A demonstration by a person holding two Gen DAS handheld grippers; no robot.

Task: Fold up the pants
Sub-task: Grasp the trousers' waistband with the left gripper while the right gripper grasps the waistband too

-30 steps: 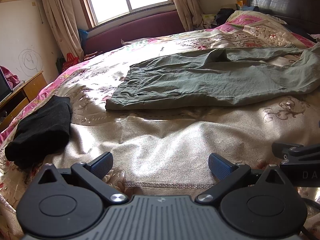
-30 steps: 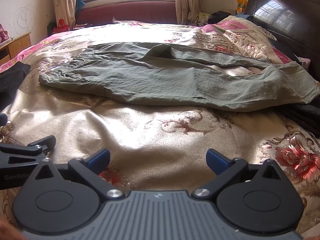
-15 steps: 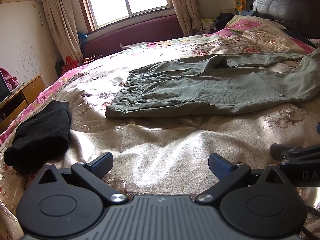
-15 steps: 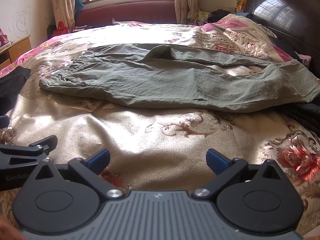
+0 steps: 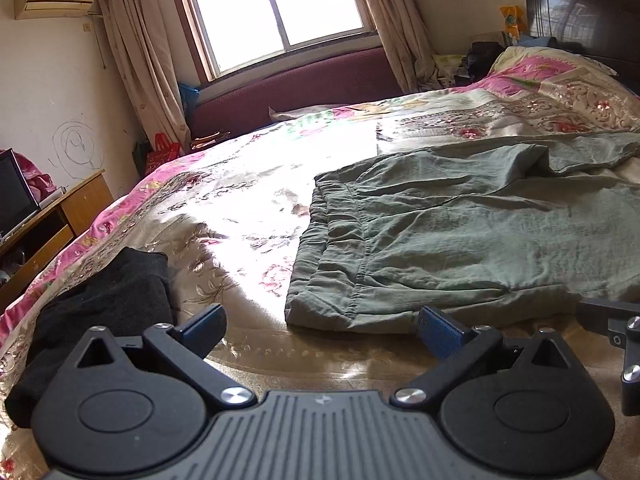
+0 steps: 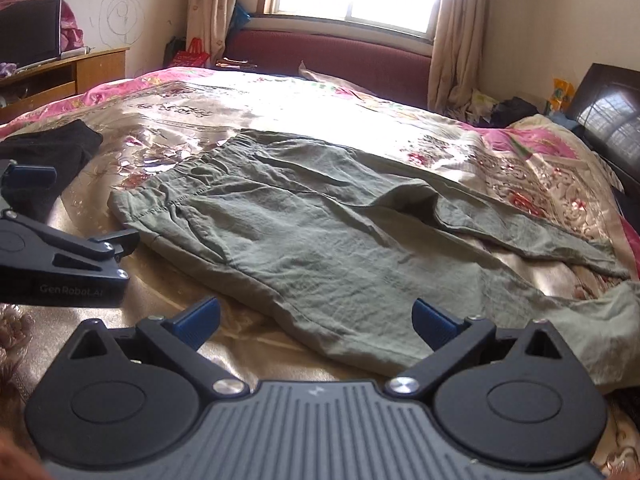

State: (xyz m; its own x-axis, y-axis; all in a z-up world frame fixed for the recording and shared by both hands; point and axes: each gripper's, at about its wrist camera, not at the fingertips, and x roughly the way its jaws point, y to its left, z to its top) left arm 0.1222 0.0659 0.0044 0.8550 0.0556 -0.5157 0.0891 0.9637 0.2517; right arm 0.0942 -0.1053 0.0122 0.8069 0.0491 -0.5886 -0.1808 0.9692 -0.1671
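Bright window [image 5: 276, 12], beige curtains [image 5: 136, 60], maroon bench [image 5: 296, 88], wooden desk [image 5: 52, 220].

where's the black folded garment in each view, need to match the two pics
Left wrist: the black folded garment lies at lower left on the bedspread, just behind the left gripper, left of the green pants.
Right wrist: it sits at the far left edge, behind the other gripper's body.
Shared landmark: the pants' elastic waistband, the end nearest the garment.
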